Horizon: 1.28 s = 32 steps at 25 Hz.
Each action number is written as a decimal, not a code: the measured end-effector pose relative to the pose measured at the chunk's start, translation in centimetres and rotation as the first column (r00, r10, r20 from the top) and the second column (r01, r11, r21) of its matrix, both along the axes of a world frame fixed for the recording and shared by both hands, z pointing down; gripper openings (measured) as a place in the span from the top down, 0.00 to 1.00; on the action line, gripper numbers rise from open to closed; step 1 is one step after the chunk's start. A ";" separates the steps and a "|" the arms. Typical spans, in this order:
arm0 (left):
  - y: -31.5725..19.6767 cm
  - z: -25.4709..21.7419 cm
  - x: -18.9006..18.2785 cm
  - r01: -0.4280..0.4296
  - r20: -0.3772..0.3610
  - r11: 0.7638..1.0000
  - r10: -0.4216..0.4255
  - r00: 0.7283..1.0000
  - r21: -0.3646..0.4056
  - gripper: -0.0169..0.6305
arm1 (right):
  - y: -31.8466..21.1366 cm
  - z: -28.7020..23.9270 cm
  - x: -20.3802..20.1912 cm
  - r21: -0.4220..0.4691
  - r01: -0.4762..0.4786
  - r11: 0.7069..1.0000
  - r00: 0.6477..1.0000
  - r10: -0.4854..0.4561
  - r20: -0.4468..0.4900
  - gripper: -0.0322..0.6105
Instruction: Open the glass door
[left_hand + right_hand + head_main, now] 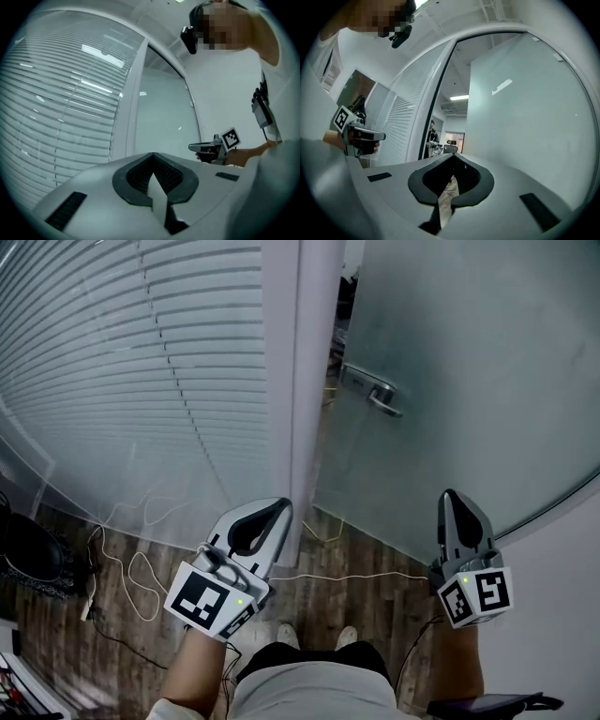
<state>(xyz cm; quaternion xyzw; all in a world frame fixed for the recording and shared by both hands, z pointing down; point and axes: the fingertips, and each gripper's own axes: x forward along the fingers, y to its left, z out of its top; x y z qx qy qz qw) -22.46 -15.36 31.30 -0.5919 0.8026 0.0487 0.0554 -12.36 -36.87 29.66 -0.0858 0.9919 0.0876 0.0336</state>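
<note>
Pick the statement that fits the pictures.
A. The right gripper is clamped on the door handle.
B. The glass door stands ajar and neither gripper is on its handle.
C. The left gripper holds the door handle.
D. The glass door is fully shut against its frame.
B: a gap shows between the door frame and the glass door. The lever handle is bare, with the left gripper and the right gripper well below it.

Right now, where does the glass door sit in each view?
Head view: the glass door fills the upper right and stands ajar, with its handle near its left edge.
Left gripper view: the door is the pale pane at centre.
Right gripper view: the door takes up the right half.
Shared landmark: the white door post. The door lies to its right in all three views.
</note>
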 end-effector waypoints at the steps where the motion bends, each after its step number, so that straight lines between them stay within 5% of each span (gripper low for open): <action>1: 0.4 -0.1 0.0 -0.002 -0.003 1.000 0.002 1.000 0.000 0.97 | 0.8 -0.3 0.6 0.001 -0.002 1.000 1.000 0.002 0.004 0.95; 15: 3.1 -0.9 3.7 -0.005 -0.034 1.000 0.006 0.999 0.018 0.98 | 5.7 -3.2 8.4 0.018 -0.006 1.000 0.998 0.005 0.056 0.95; 32: 13.7 -2.6 21.6 0.042 -0.031 0.999 -0.042 0.999 -0.006 0.98 | 15.1 -2.7 25.4 -0.004 0.059 0.998 0.997 -0.059 0.046 0.95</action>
